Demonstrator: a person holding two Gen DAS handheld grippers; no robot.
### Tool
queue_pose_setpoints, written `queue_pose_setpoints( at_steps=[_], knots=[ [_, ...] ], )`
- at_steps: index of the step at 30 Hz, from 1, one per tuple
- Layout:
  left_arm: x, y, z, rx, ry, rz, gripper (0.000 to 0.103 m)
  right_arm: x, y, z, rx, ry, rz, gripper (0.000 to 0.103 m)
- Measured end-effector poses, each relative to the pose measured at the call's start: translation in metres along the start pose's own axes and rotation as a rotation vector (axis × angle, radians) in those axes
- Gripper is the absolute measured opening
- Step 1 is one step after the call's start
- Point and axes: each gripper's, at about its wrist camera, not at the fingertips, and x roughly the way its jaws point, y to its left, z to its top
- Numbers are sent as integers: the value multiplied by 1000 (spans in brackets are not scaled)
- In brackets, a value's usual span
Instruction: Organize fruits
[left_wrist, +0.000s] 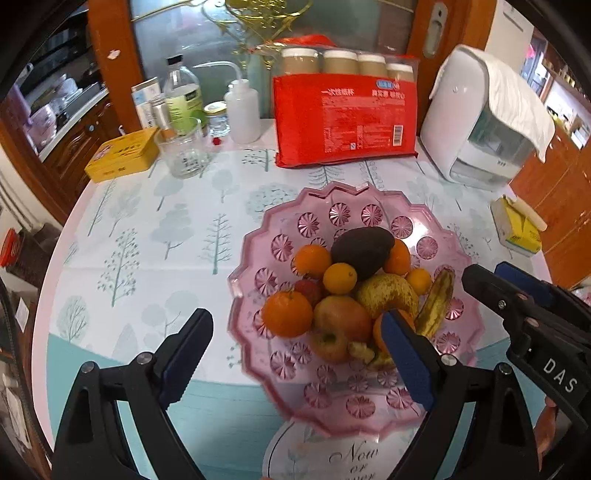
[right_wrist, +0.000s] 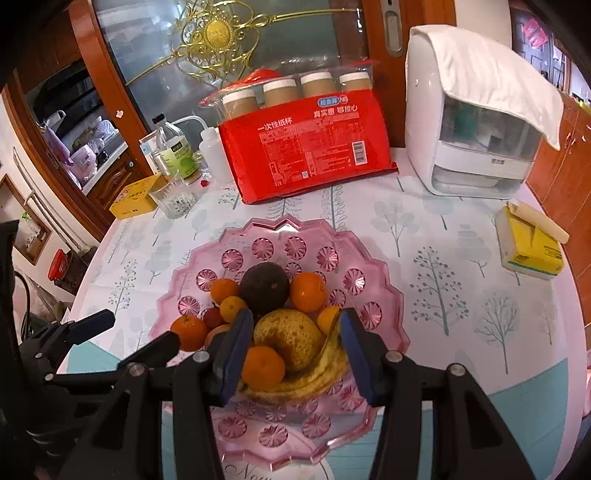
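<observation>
Pink cut-glass dish (left_wrist: 424, 206) (right_wrist: 384, 291), scalloped rim, holds all fruit piled at centre. Dark avocado (left_wrist: 362, 249) (right_wrist: 264, 286) on top, toward back. Oranges (left_wrist: 287, 314) (right_wrist: 263, 367) ring the pile, approx 6, various sizes. Spotted pear (left_wrist: 388, 293) (right_wrist: 288, 338) mid-pile. Red apple (left_wrist: 341, 317) at front-left. Browned banana (left_wrist: 437, 299) (right_wrist: 314, 380) along right edge, curved.

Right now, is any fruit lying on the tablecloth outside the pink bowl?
No, all the fruit sits piled inside the pink bowl; the tablecloth around it carries none.
</observation>
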Motion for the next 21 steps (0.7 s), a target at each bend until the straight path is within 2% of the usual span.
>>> queue_pose_setpoints(
  at_steps=[13, 21],
  knots=[
    [-78, 17, -56, -34, -83, 3, 92, -58, 27, -53, -21, -21, 15, 50],
    [-117, 25, -99, -31, -83, 13, 92, -98, 52, -101, -46, -16, 21, 50]
  ],
)
